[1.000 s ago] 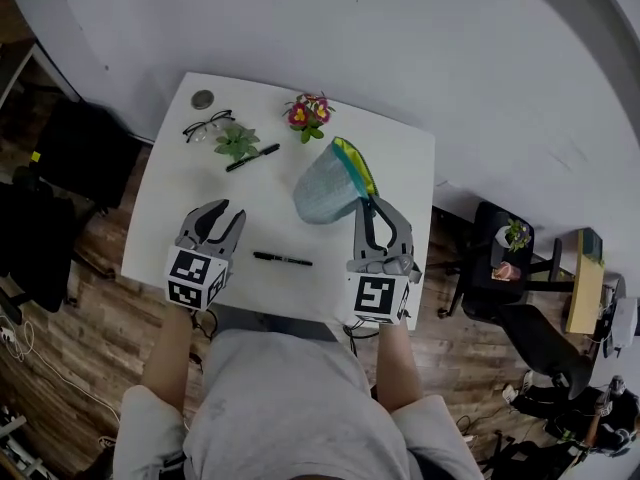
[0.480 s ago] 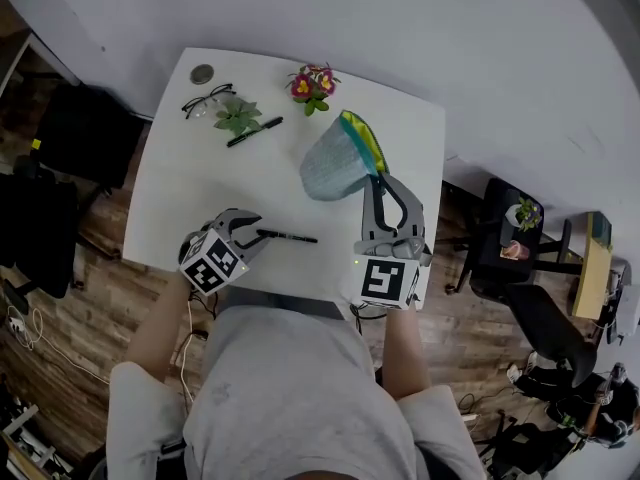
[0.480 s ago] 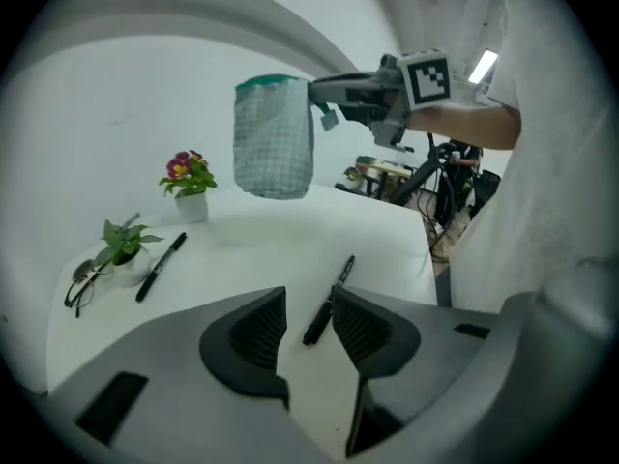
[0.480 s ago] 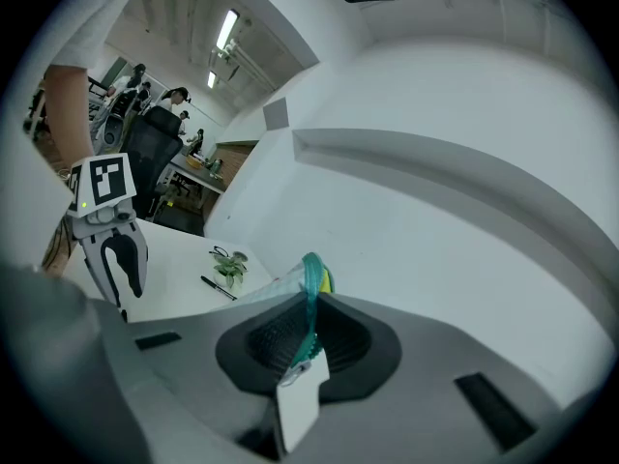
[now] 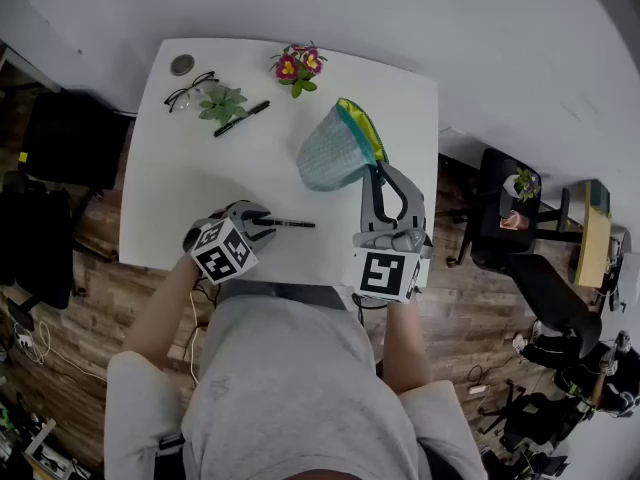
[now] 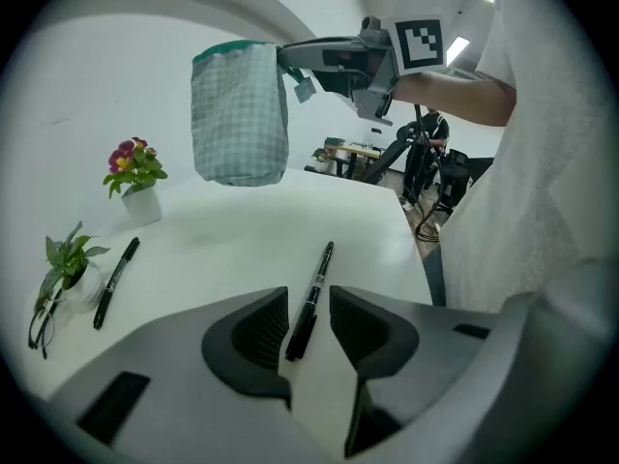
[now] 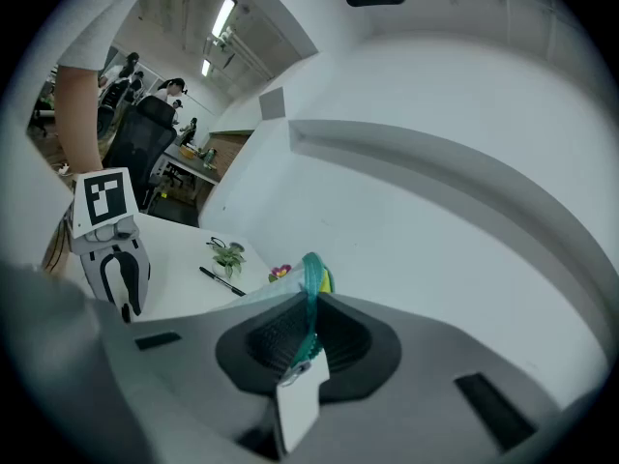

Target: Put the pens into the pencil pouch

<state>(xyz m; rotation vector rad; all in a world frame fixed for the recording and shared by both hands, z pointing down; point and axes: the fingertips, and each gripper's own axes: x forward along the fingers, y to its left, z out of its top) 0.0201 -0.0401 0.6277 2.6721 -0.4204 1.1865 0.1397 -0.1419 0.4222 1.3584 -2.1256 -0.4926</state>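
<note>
A black pen (image 5: 288,224) lies near the table's front edge. My left gripper (image 5: 262,218) points down at its left end. Its jaws have just been opening and stand open, one on each side of the pen (image 6: 311,298), with the pads not pressing on it. A second black pen (image 5: 240,119) lies at the back left beside a small plant. My right gripper (image 5: 377,171) is shut on the teal zipper rim of the checked pencil pouch (image 5: 335,153). It holds the pouch (image 6: 240,114) up above the table with the mouth upward. The rim (image 7: 309,293) runs between the right jaws.
On the white table (image 5: 190,188) at the back stand a flower pot (image 5: 297,66), a small green plant (image 5: 222,101), glasses (image 5: 190,90) and a round disc (image 5: 181,64). A dark chair (image 5: 540,308) stands right of the table. The table's front edge is close under both grippers.
My left gripper has dropped toward the table, swung round to point right, and now straddles the near pen's left end. The right gripper and the pouch have held still.
</note>
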